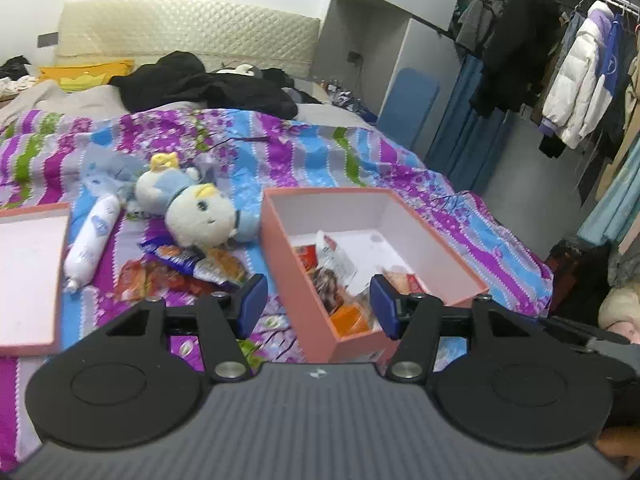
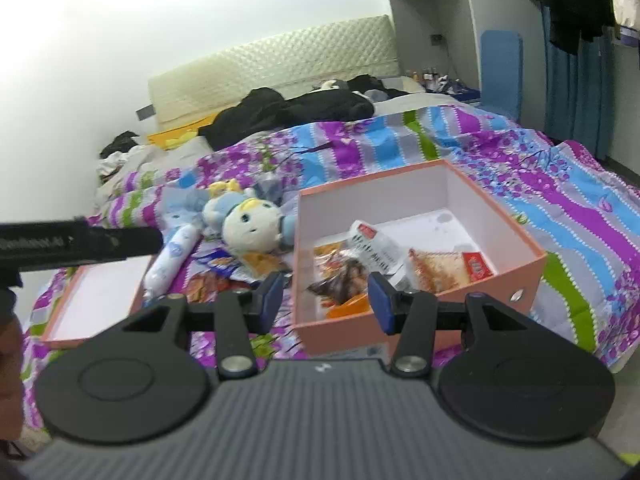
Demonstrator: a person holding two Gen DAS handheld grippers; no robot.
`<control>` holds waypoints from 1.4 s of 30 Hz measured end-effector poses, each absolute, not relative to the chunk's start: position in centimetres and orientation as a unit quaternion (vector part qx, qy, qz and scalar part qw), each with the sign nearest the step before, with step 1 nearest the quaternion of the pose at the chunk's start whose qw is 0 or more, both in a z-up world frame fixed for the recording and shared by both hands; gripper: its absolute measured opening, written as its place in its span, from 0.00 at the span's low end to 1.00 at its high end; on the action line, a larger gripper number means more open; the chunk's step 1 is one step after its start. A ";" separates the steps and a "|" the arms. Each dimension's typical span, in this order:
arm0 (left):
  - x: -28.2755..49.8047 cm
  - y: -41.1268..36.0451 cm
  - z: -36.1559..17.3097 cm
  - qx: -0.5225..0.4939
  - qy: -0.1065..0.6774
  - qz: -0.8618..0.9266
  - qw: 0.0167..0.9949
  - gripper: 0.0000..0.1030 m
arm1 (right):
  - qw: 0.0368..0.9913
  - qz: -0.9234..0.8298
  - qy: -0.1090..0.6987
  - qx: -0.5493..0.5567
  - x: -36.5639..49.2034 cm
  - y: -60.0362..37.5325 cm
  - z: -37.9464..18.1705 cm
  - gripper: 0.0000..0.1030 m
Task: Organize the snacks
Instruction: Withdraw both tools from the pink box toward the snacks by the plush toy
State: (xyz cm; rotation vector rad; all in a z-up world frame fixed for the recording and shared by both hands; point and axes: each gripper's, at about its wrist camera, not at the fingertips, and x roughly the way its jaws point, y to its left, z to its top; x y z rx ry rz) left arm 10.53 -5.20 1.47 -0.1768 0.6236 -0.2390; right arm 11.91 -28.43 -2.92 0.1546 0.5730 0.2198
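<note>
A pink box [image 1: 276, 232] [image 2: 532, 264] stands open on the bed and holds several snack packets [image 1: 332, 256] [image 2: 372, 252]. More snack packets [image 1: 188, 268] [image 2: 224, 268] lie loose on the bedspread left of the box, beside a white tube-shaped pack [image 1: 92, 240] [image 2: 172, 260]. My left gripper [image 1: 318, 304] is open and empty, held above the box's near left corner. My right gripper [image 2: 326, 302] is open and empty, above the box's near edge.
The box's pink lid [image 1: 28, 276] [image 2: 96, 300] lies upside down at the left. A plush doll [image 1: 192, 208] [image 2: 248, 224] lies behind the loose snacks. Dark clothes [image 1: 200, 84] are piled near the headboard. Hanging coats [image 1: 576, 80] fill the right side.
</note>
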 end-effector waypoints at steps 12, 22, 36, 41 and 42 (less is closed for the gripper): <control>3.2 -0.6 -0.6 -0.110 0.312 -0.054 0.942 0.60 | 0.940 0.160 0.297 0.054 6.8 -24.9 -4.5 0.49; 4.3 2.6 -4.5 -0.132 0.345 -0.029 0.929 0.60 | 0.931 0.184 0.314 0.037 8.2 -22.4 -6.5 0.49; 12.9 7.1 -10.5 -0.173 0.367 -0.002 0.914 0.61 | 0.918 0.218 0.331 -0.024 17.1 -16.6 -10.7 0.48; 17.5 9.4 -13.1 -0.202 0.362 -0.003 0.910 0.61 | 0.920 0.210 0.327 -0.040 21.2 -14.9 -12.5 0.47; 18.5 9.8 -13.6 -0.208 0.361 -0.003 0.909 0.61 | 0.923 0.206 0.323 -0.045 22.3 -14.5 -12.9 0.47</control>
